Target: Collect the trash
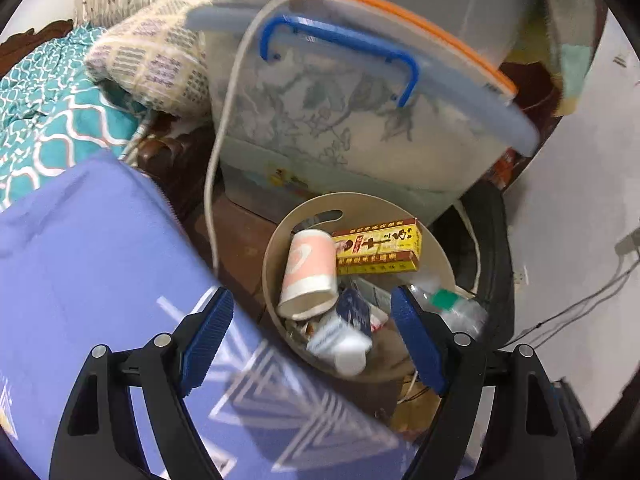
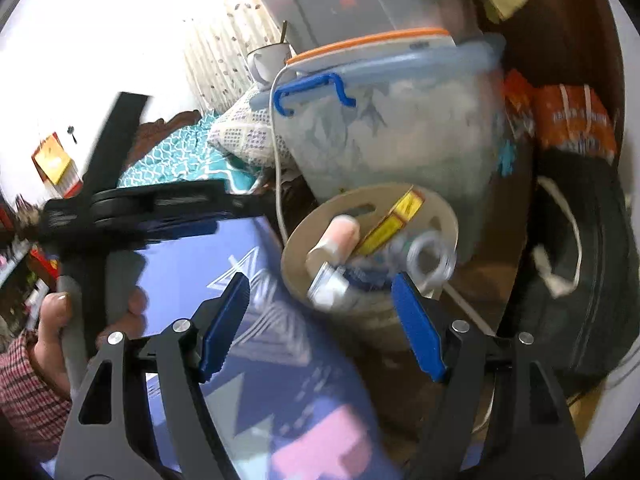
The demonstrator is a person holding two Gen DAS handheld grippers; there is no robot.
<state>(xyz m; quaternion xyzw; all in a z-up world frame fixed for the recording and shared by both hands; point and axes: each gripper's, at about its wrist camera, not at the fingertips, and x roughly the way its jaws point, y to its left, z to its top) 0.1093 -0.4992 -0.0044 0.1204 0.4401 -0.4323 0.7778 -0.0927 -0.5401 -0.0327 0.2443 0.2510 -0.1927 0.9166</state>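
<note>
A: What is the biggest thing in front of the two cameras?

B: A translucent storage box point(image 1: 360, 132) with a blue handle point(image 1: 340, 52), its lid carrying an orange-rimmed board and a second clear tub. What it holds is too clouded to read. A purple sheet point(image 1: 88, 248) fills the lower left, and a white cable point(image 1: 218, 152) hangs down past the box.

A: And the trash?

B: It sits in a round beige bin point(image 1: 276, 248) standing just below the box. Inside lie a pink-and-white paper cup point(image 1: 310, 272) on its side, a yellow carton point(image 1: 378, 246) with red print, a clear plastic bottle point(image 1: 452, 304) with a green label, a white bottle point(image 1: 344, 346) (blurred) and some blue packaging that cannot be made out.

A: The grippers?

B: The left gripper point(image 1: 312, 340) stands wide above the bin, nothing pressed between its blue pads. The right gripper point(image 2: 320, 320) is equally spread and empty, with the bin beyond it. Its view is smeared, so the bin's contents are barely legible there. A hand point(image 2: 60, 332) with a checked sleeve shows at that view's left edge, partly cut off.
</note>
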